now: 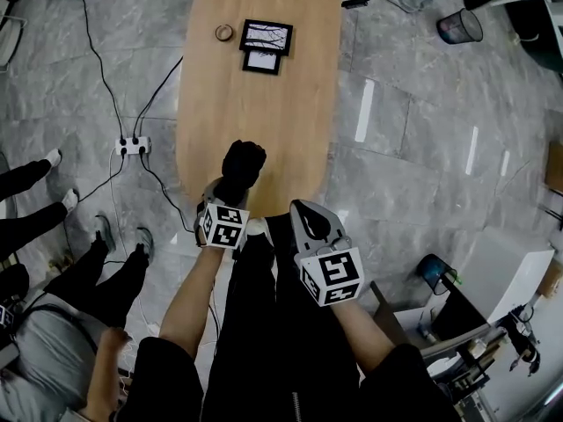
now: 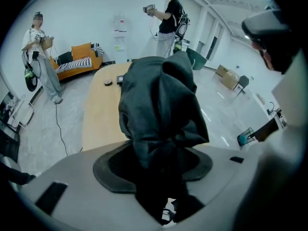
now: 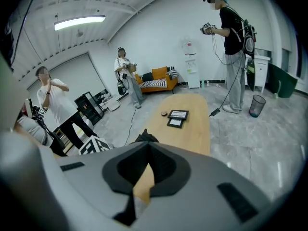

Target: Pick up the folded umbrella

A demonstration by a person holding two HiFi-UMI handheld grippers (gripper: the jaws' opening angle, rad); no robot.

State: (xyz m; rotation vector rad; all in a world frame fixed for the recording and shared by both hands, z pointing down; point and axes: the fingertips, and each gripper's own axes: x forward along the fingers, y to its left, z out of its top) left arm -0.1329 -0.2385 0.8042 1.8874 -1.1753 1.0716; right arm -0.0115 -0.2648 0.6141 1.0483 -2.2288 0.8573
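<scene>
Left tool clamps the folded umbrella near one end; I judge it lifted off the worktop. Right tool is closed and empty, unneeded here.

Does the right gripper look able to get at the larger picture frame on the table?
Probably yes: bare table lies between the shut right gripper and the larger picture frame; the left gripper, holding the folded umbrella, is off to the side.

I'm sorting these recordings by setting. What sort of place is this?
Probably an office lounge or a lab's open room: an orange sofa, a water dispenser and a long wooden table on a tiled floor.
</scene>
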